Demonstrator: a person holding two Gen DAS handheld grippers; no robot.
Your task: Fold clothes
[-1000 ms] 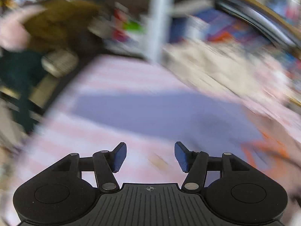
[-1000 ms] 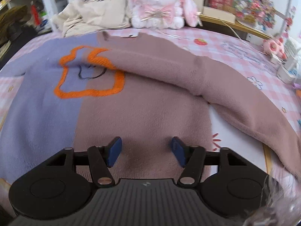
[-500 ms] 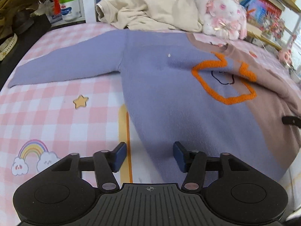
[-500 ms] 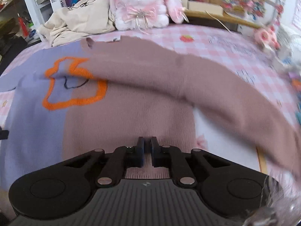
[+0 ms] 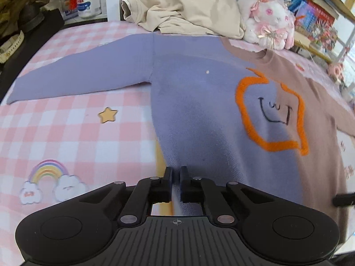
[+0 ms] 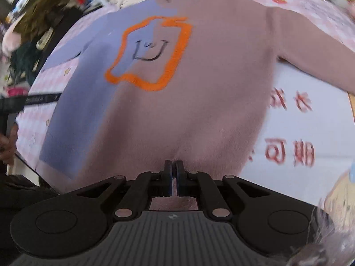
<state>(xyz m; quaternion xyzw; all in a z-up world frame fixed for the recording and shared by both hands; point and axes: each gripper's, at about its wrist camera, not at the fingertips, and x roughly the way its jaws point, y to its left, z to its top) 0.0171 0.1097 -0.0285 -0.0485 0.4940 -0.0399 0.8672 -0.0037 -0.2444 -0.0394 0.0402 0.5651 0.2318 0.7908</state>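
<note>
Sweater (image 5: 199, 110) on bedsheet (image 5: 77, 133) — plush rabbit (image 5: 268, 20) behind

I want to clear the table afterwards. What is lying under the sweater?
Under the sweater lies a pink checked cloth with star and rainbow prints; anything beneath the sweater's body is covered.

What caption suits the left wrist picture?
Left claw shut on the purple hem of a two-tone sweater.

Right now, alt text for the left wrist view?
The left gripper is shut on the bottom hem of a purple-and-brown sweater lying flat on a pink checked sheet. A cream garment and plush bunny sit behind it.
</note>
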